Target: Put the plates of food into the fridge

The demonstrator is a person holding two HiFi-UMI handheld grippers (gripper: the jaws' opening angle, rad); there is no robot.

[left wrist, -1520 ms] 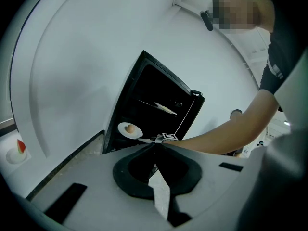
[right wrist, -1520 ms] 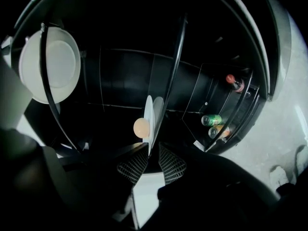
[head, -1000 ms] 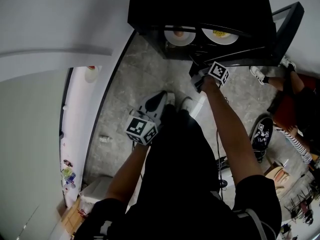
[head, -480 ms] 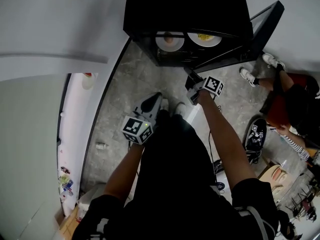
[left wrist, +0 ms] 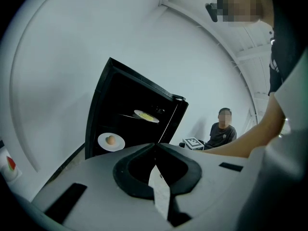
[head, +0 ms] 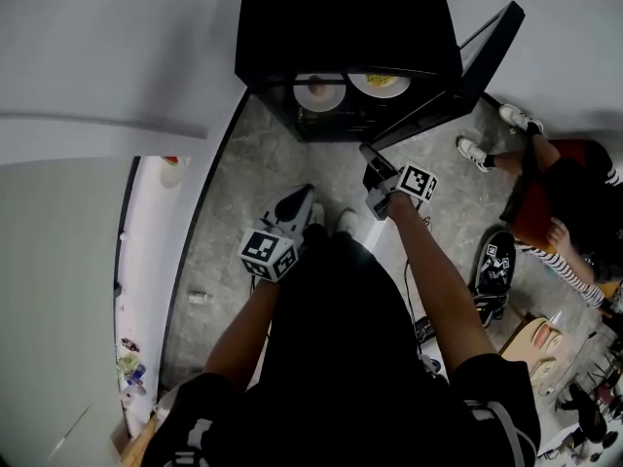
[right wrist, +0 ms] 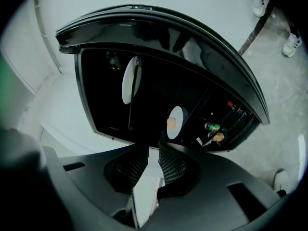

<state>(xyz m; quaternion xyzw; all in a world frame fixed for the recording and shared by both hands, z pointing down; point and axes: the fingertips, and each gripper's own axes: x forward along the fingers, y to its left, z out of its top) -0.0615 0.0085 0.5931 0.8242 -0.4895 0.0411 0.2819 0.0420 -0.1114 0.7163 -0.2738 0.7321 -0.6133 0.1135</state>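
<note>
The black fridge (head: pixel 346 27) stands open, its door (head: pixel 484 54) swung to the right. Two white plates rest inside it: one with a brown, egg-like piece (head: pixel 318 90) (left wrist: pixel 111 141) (right wrist: pixel 175 122), and one with yellow food (head: pixel 382 83) (left wrist: pixel 146 115). In the right gripper view the second plate (right wrist: pixel 130 80) shows edge-on. My left gripper (head: pixel 300 200) (left wrist: pixel 155 146) hangs low in front of my body, jaw tips together, holding nothing. Nearer the fridge opening, my right gripper (head: pixel 375 168) (right wrist: pixel 153 150) has a narrow gap between its ribbed pads (right wrist: pixel 169 165) and nothing in it.
Cans or bottles (right wrist: pixel 214 131) sit in the door's shelf. A seated person (left wrist: pixel 222 131) and other people's legs and shoes (head: pixel 506 261) are on the grey floor to the right. A white ledge (head: pixel 146 261) with small items runs along the left.
Both grippers have risen, and the right one has drawn back from the fridge opening. The fridge now sits further up and left in the head view. The plates have not moved.
</note>
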